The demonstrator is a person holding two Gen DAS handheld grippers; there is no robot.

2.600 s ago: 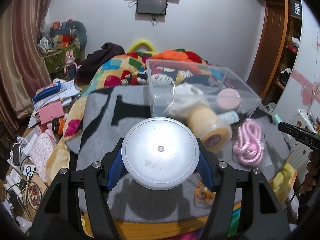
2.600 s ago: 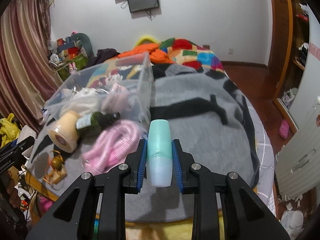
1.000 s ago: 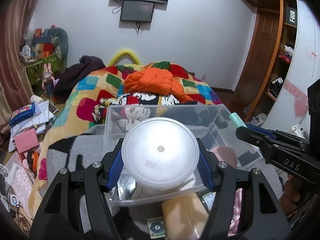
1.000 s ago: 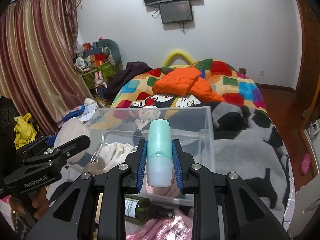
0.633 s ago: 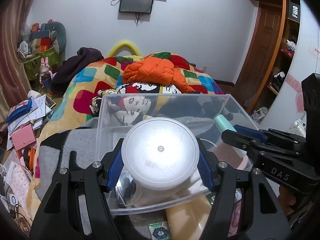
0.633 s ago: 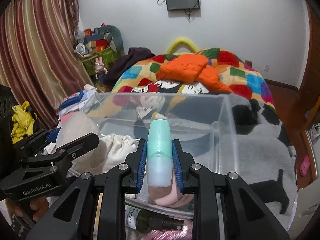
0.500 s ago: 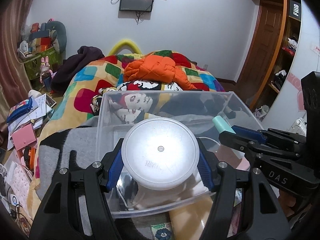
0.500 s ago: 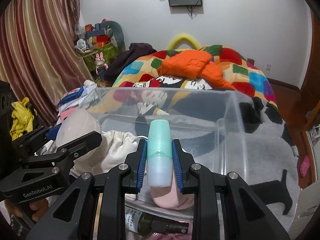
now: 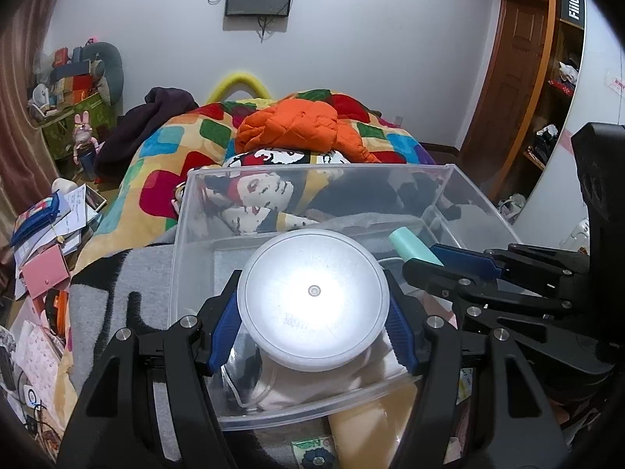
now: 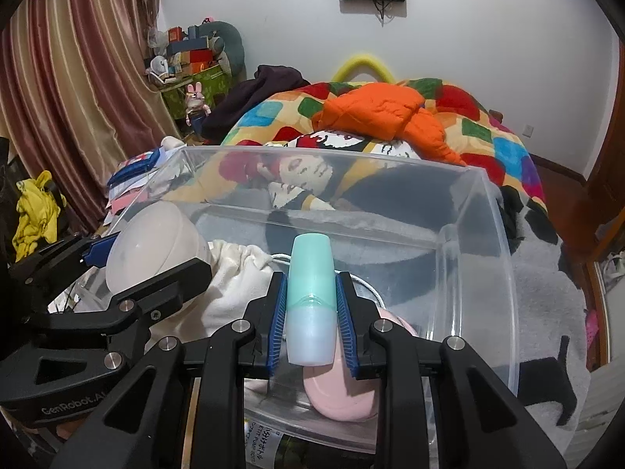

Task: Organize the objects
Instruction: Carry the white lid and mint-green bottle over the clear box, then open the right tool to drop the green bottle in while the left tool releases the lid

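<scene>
A: The bed with the grey blanket carries a clear plastic bin. Both tools hang over it, so I judge the step is dropping things into the bin.

B: What do they hold?

A: The left gripper pinches a round white container between its blue pads. The right gripper is pressed on a mint-green bottle. Both things are above the bin, over a white cloth pouch and a pink case already inside.

B: And the next move?

A: I think each must go lower and then spread its fingers, without striking the other tool.

B: Any writing?

A: "GenRobot.AI" on the left tool, "FiiO" on a black box, and "PUMP BOTTLE" on a dark bottle outside the bin.
</scene>
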